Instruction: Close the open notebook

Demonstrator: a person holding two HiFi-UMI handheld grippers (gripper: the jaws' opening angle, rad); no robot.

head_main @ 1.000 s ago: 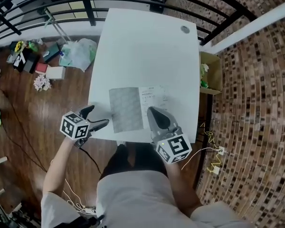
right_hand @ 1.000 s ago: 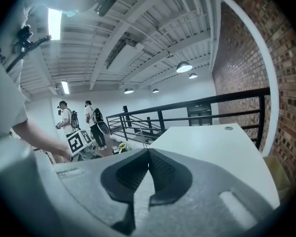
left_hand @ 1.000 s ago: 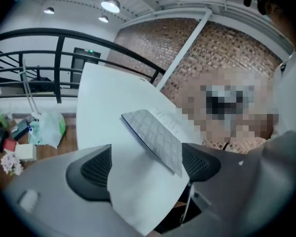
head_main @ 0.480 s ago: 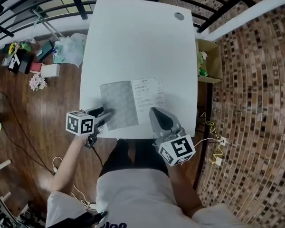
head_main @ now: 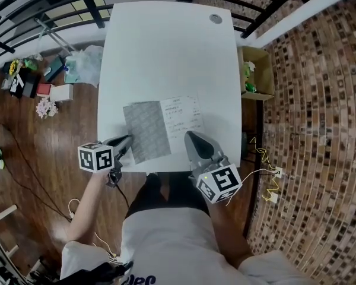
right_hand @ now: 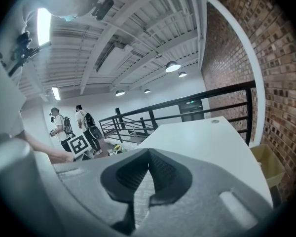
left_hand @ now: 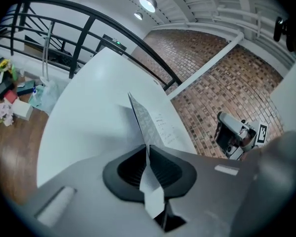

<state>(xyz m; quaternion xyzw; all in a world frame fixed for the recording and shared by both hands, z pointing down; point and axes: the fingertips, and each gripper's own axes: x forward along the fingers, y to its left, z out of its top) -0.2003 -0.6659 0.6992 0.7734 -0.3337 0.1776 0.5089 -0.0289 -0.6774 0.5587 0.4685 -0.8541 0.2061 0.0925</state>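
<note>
Notebook point(head_main: 164, 126) lying open near the bottom edge of a white counter point(head_main: 166, 52), at lower centre of the head view. At its left side, the left tool point(head_main: 126, 141) has just been closing and is now clenched on the outer edge of the grey patterned cover point(head_main: 145, 132). In the left gripper view we see that cover standing edge-on between the jaws, lifted off the counter. To the right of the cover, the white written page point(head_main: 183, 114) lies flat. Further right, the right tool point(head_main: 190, 138) has its jaws pressed together on nothing, with its tip at the page's lower corner. We cannot tell whether it touches the page.

We judge two risks. The thin cover may slip from the grip or crease if swung over too fast. With nothing surely pinning the right half, the whole book may also drag toward the counter's near edge and slide off.
</note>
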